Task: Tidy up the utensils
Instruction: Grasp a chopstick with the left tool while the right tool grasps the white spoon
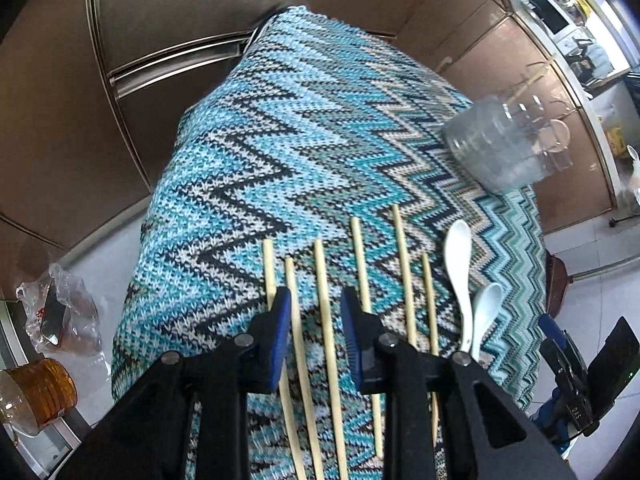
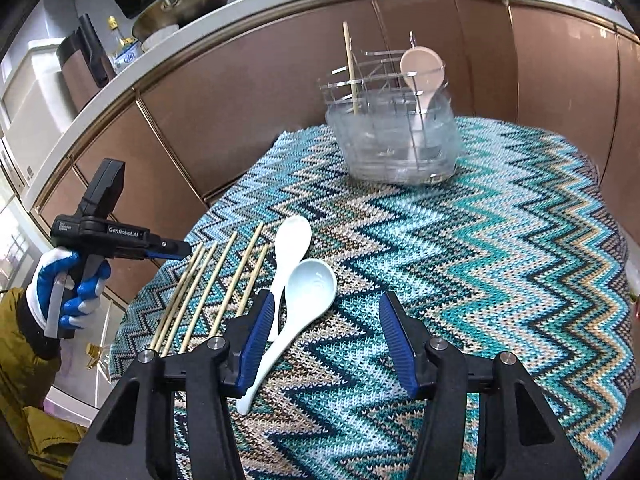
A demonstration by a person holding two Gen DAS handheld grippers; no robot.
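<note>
My left gripper [image 1: 316, 320] stands narrowly parted over two chopsticks [image 1: 329, 340], gripping nothing. My right gripper [image 2: 326, 340] gapes beside the pale blue spoon [image 2: 298, 304], which crosses the white spoon [image 2: 290, 252]. Risks: pinching both sticks together, or nudging one spoon while lifting the other. The holder [image 2: 394, 140] stands well apart.

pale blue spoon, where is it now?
Right wrist view: the pale blue spoon lies on the cloth left of centre, overlapping the white spoon, right of the chopsticks.
</note>
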